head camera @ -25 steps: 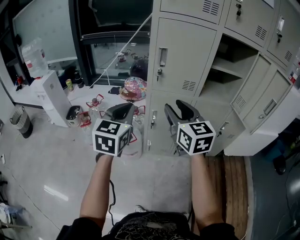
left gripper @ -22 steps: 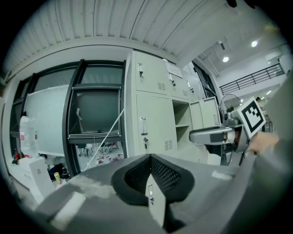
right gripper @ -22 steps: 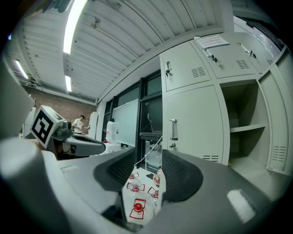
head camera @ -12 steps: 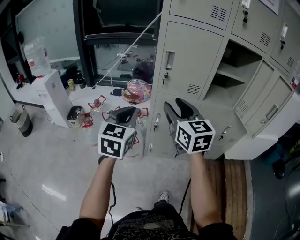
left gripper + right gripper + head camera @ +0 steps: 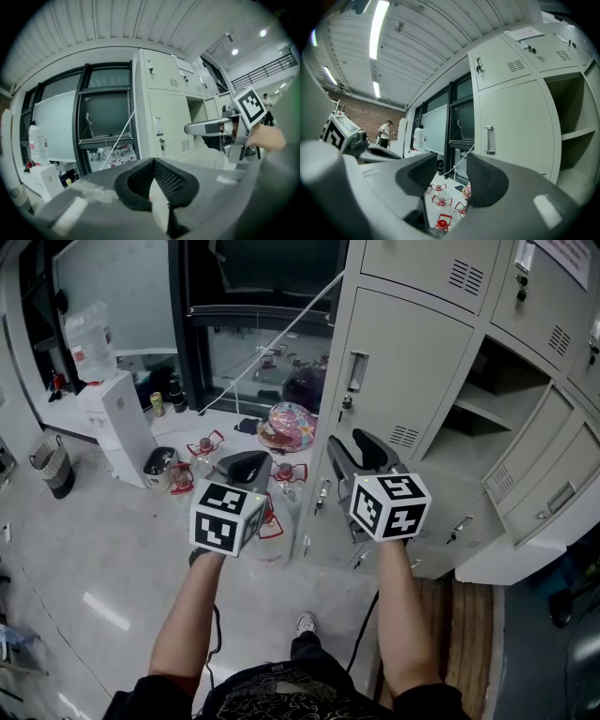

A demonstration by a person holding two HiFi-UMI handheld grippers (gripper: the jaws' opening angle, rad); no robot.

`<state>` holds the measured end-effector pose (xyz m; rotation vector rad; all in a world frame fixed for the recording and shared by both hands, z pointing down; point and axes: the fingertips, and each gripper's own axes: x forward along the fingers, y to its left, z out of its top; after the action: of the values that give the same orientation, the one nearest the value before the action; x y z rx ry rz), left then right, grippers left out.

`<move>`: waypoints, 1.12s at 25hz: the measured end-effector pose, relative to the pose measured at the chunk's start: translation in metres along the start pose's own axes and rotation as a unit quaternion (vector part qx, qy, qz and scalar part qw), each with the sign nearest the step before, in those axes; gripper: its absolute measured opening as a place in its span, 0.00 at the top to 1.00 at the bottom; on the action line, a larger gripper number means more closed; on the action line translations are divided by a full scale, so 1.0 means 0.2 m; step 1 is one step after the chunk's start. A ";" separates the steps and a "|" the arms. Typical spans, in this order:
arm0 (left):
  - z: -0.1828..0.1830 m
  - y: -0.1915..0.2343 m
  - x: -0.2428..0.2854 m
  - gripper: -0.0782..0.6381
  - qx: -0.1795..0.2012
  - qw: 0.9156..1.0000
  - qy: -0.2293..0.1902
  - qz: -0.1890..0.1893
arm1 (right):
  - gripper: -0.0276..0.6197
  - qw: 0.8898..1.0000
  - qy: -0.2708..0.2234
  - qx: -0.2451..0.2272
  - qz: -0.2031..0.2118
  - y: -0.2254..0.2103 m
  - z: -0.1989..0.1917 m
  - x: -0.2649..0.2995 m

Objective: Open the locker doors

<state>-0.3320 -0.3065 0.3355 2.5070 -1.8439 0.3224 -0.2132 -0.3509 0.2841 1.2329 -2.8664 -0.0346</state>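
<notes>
The beige lockers [image 5: 412, 362] fill the upper right of the head view. The upper left door [image 5: 398, 357] is closed, with its metal handle [image 5: 352, 371] at its left edge; the right gripper view shows that handle [image 5: 489, 139] ahead and to the right. A lower door beneath it is closed too, with its handle [image 5: 323, 495]. To the right, two doors [image 5: 530, 460] hang open, showing a shelf [image 5: 483, 404]. My right gripper [image 5: 349, 442] is open and empty, short of the closed doors. My left gripper [image 5: 246, 463] is shut on nothing, over the floor to the left.
Several red-capped water jugs [image 5: 202, 454] and a pink-patterned jug [image 5: 289, 423] stand on the floor by the window. A white appliance [image 5: 117, 423] and a bin [image 5: 54, 470] are at the left. A white line [image 5: 272, 329] slants across the window. A person [image 5: 386, 133] stands far off.
The lockers have shifted right and down in the head view. A shoe now shows on the floor below. Both grippers keep their pose in front of the person.
</notes>
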 end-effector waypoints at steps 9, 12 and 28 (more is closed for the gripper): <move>0.09 0.08 0.31 0.89 0.002 1.000 -0.002 0.010 | 0.67 1.000 0.000 -0.001 0.019 -0.22 0.02 0.27; 0.11 0.11 0.41 0.89 0.002 1.000 0.000 0.014 | 0.67 1.000 -0.001 0.000 0.023 -0.29 0.02 0.36; 0.15 0.28 0.71 0.89 -0.006 1.000 -0.003 0.028 | 0.64 0.999 -0.008 -0.002 0.034 -0.49 0.04 0.69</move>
<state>-0.3402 -0.4625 0.3247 2.4553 -1.9147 0.3043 -0.2380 -0.5182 0.2754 1.1391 -2.9185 -0.0498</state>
